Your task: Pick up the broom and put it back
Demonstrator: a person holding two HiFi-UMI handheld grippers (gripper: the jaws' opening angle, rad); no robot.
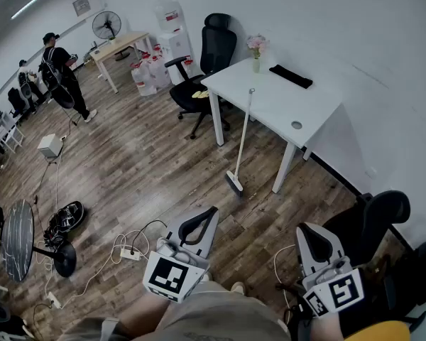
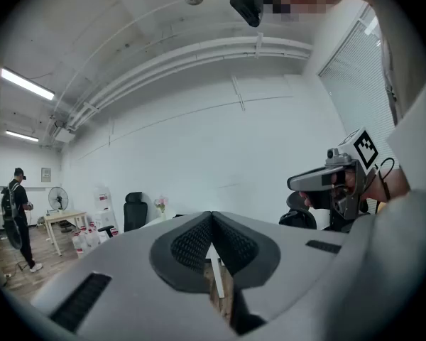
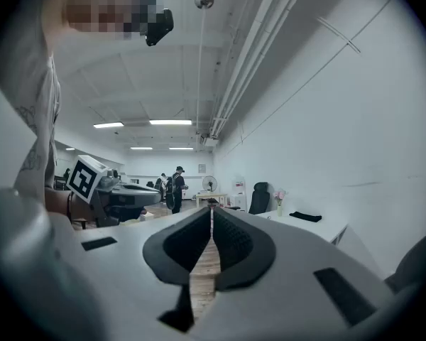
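The broom (image 1: 240, 137) has a whitish handle and a dark head; the table (image 1: 270, 109) is white, like the walls (image 1: 326, 20); on it, a black flat thing (image 1: 291, 76) and pink flowers (image 1: 256, 45); the office chair (image 1: 214, 48) at eleven o'clock from the table is black; the floor (image 1: 142, 162) is brown wood, planked and streaked; the left gripper (image 1: 212, 210) and right gripper (image 1: 305, 227) are pale grey with black textured pads, each bearing black square markers on white.
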